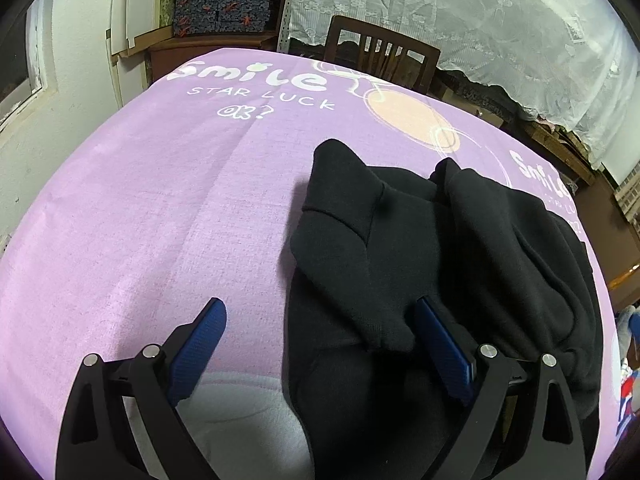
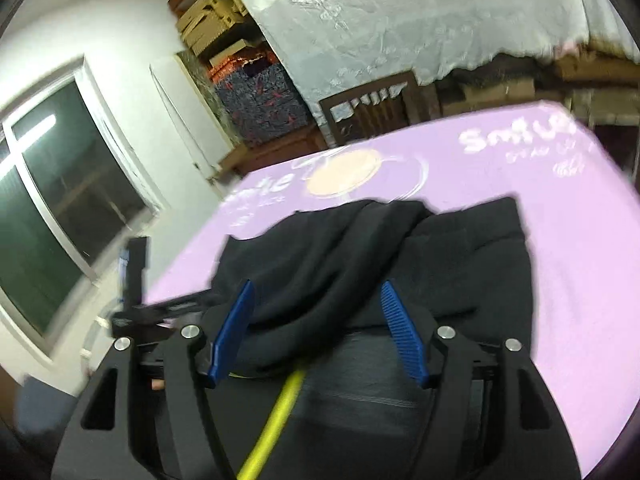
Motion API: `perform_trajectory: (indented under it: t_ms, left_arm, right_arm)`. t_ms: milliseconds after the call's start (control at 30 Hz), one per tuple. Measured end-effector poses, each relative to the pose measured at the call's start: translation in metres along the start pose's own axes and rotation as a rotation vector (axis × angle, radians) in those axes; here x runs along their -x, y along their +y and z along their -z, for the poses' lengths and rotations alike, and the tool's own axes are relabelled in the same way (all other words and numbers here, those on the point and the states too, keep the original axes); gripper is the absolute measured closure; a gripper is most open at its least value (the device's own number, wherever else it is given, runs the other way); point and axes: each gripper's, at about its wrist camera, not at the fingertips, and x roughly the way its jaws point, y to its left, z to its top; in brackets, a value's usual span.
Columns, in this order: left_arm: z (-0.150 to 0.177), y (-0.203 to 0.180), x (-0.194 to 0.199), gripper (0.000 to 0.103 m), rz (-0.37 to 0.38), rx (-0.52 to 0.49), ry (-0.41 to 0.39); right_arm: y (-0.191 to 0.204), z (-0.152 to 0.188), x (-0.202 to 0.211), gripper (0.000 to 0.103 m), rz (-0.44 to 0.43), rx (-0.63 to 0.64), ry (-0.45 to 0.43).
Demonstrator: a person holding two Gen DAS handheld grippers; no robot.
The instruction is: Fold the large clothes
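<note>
The left gripper (image 1: 320,344) hangs released, fingers wide, straddling the left edge of the black sweatshirt (image 1: 420,248) bunched toward the right edge of the purple printed sheet (image 1: 160,200). The right gripper (image 2: 318,332) gapes released over the garment's near folds.

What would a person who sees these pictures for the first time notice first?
The black garment lies bunched on the lilac printed cloth, toward its right side in the left wrist view. The left gripper is open, one blue finger over the garment and one over bare cloth. The right gripper is open too, with a fold of the garment between its fingers and a yellow-green stripe below.
</note>
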Motion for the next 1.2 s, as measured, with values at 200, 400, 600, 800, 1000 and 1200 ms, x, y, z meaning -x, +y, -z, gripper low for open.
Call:
perform_trajectory:
  t_ms: [200,400,600,800,1000,1200]
  left_arm:
    - [0.0,0.001,0.014,0.009,0.084,0.023,0.003]
    - [0.012,-0.039,0.032,0.009,0.097,-0.109,-0.028]
    - [0.031,-0.074,0.048,0.009,0.126,-0.211,-0.057]
    - [0.053,-0.099,0.019,0.008,-0.003,-0.349,0.007]
    - [0.049,-0.094,0.032,0.008,-0.006,-0.335,-0.041]
    - [0.035,-0.115,0.068,0.008,0.113,-0.326,-0.141]
  right_arm:
    - [0.011,0.026,-0.039,0.038,-0.062,-0.157,0.159]
    - [0.012,0.044,-0.07,0.074,-0.086,-0.256,0.214]
    - [0.018,0.013,-0.019,0.086,-0.032,-0.098,0.073]
    - [-0.009,0.039,-0.026,0.084,0.09,-0.074,0.21]
    - [-0.026,0.046,-0.013,0.07,0.045,-0.132,0.18]
    - [-0.007,0.019,0.02,0.087,0.029,-0.049,0.039]
